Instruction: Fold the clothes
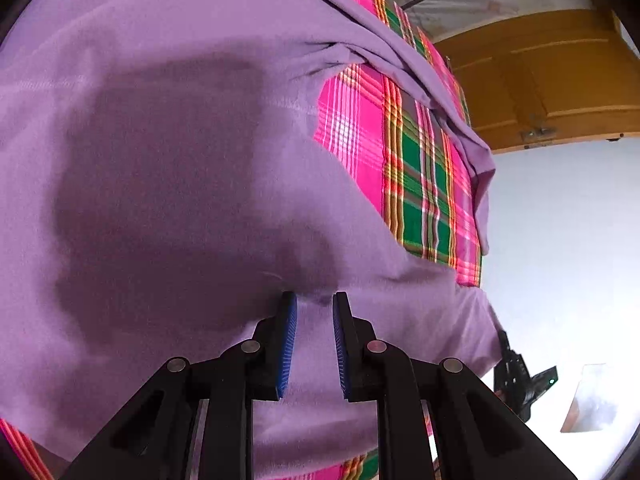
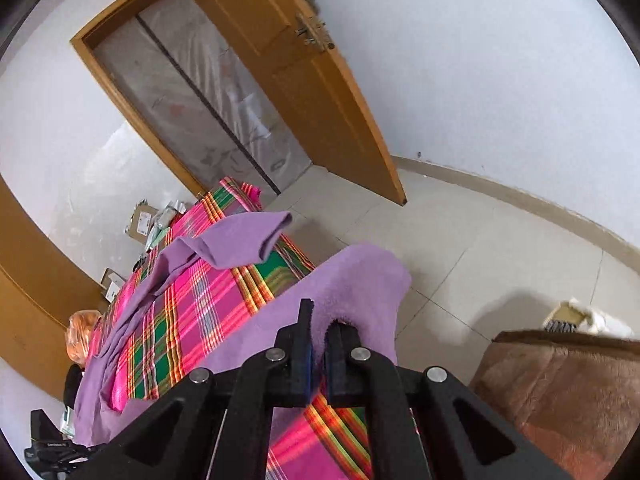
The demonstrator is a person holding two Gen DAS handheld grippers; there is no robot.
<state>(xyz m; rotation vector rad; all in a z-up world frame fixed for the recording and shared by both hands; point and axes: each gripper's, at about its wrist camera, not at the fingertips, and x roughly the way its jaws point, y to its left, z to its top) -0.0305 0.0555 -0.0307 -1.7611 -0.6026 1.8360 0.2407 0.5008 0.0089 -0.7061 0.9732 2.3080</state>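
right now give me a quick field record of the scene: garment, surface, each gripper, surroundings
garment: purple shirt, spread over the surface, one sleeve lying out flat
surface: pink and green plaid cloth
left hand-held gripper: open, fingertips against the shirt fabric, nothing pinched
right hand-held gripper: shut on a lifted edge of the shirt
surroundings: open wooden door, tiled floor, brown plush seat

The purple garment [image 1: 160, 160] hides most of the plaid cloth [image 1: 420, 184].

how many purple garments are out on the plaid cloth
1: a single purple garment spread over the plaid cloth, one corner pinched in the right gripper. Others could lie hidden underneath.
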